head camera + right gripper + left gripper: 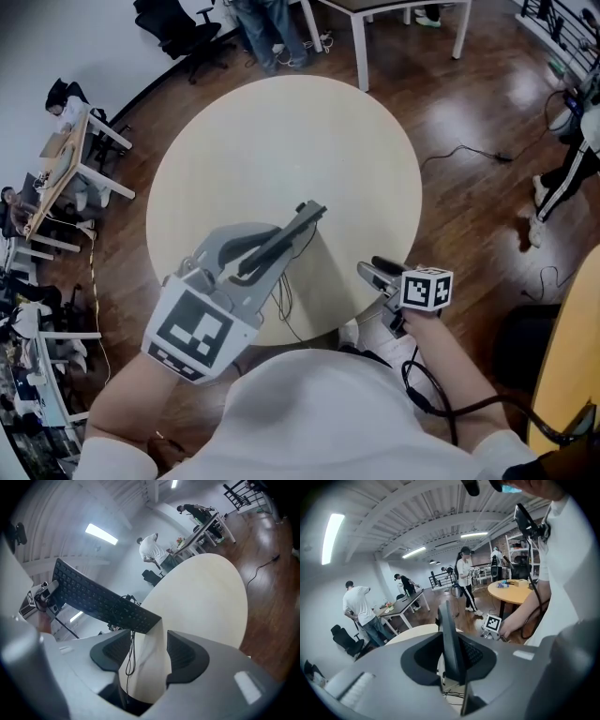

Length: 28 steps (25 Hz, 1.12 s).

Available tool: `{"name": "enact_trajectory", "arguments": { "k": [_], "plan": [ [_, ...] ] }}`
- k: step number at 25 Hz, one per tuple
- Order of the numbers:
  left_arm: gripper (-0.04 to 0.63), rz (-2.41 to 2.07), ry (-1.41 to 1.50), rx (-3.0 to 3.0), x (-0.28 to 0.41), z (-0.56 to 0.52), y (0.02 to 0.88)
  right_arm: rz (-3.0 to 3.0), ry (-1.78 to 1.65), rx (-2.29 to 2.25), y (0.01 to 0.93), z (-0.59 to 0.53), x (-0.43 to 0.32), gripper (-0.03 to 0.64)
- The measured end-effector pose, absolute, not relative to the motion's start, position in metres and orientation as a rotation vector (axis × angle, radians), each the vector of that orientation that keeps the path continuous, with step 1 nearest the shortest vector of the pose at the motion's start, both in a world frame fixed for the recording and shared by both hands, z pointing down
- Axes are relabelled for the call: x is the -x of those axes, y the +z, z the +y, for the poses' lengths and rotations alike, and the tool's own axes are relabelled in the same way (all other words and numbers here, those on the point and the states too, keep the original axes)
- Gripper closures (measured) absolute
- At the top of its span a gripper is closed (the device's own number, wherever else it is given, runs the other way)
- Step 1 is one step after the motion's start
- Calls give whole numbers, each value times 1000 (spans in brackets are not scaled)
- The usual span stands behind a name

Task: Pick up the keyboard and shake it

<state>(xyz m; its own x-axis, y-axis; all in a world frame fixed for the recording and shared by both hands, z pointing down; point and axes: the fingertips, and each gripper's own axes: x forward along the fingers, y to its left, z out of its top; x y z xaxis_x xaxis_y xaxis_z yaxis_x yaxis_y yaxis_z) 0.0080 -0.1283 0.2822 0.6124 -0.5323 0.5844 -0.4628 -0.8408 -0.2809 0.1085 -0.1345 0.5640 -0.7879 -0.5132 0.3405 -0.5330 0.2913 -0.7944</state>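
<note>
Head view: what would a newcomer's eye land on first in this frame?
The black keyboard is clamped edge-on in the left tongs and lifted above the round table, its cable dangling. The right tongs hover empty at the table's near edge, slightly apart.

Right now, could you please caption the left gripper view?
Left gripper clamps a black keyboard edge-on above the round table.

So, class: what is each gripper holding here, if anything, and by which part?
The left gripper holds the keyboard by one end, its jaws clamped across the thin body. The right gripper holds nothing; its jaws stand apart.
</note>
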Motion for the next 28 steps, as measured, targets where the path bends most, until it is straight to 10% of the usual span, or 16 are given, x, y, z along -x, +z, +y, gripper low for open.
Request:
{"name": "enact_trajectory", "arguments": {
  "k": [28],
  "plan": [
    [476, 514, -1288, 2091, -13, -107, 524, -2358, 1567, -1399, 552, -58, -146, 371]
  ]
}}
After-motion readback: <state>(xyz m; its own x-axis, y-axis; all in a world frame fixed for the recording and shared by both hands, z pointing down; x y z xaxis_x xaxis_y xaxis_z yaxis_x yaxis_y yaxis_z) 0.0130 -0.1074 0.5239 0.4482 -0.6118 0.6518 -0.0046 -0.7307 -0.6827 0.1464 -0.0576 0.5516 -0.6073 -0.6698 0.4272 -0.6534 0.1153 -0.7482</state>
